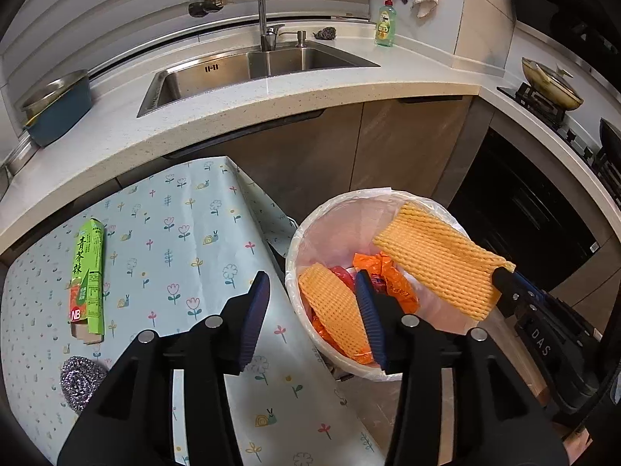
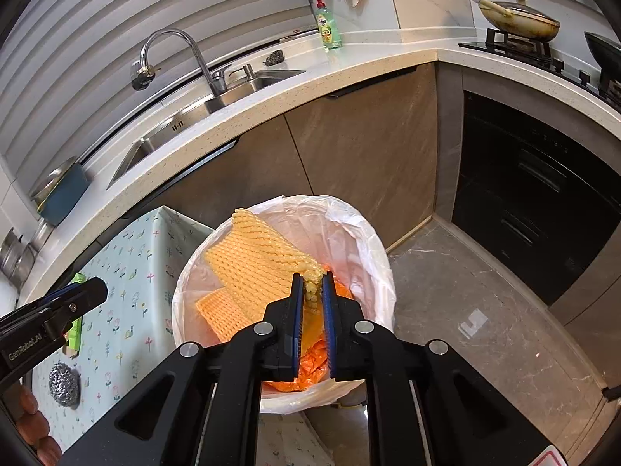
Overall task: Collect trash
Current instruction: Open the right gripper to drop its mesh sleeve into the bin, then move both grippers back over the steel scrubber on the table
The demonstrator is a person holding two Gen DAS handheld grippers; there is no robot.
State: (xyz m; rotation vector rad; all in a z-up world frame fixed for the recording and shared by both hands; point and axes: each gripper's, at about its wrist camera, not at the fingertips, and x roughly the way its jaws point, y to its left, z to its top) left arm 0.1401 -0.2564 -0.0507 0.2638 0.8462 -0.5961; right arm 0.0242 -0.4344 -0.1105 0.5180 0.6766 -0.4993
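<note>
A white-lined bin (image 1: 300, 229) (image 2: 374, 240) stands on the floor beside the table. Inside it lie a yellow foam net (image 1: 333, 305) (image 2: 215, 308) and orange wrappers (image 1: 394, 281) (image 2: 310, 369). My right gripper (image 2: 313, 277) (image 1: 504, 285) is shut on one end of a second yellow foam net (image 2: 256, 260) (image 1: 438, 260), which hangs over the bin's mouth. My left gripper (image 1: 312, 275) (image 2: 93, 291) is open with nothing between its fingers, above the table edge and the bin's near rim. A green carton (image 1: 87, 272) and a steel scourer (image 1: 79, 380) (image 2: 64, 382) lie on the table.
The table wears a floral cloth (image 1: 174, 233). Behind it a counter holds a steel sink (image 1: 248, 68), a blue bowl (image 1: 58, 110) and a green soap bottle (image 1: 385, 23). At the right are a hob with a pan (image 2: 516, 19) and a dark oven (image 2: 543, 202). A hand (image 2: 35, 423) shows at bottom left.
</note>
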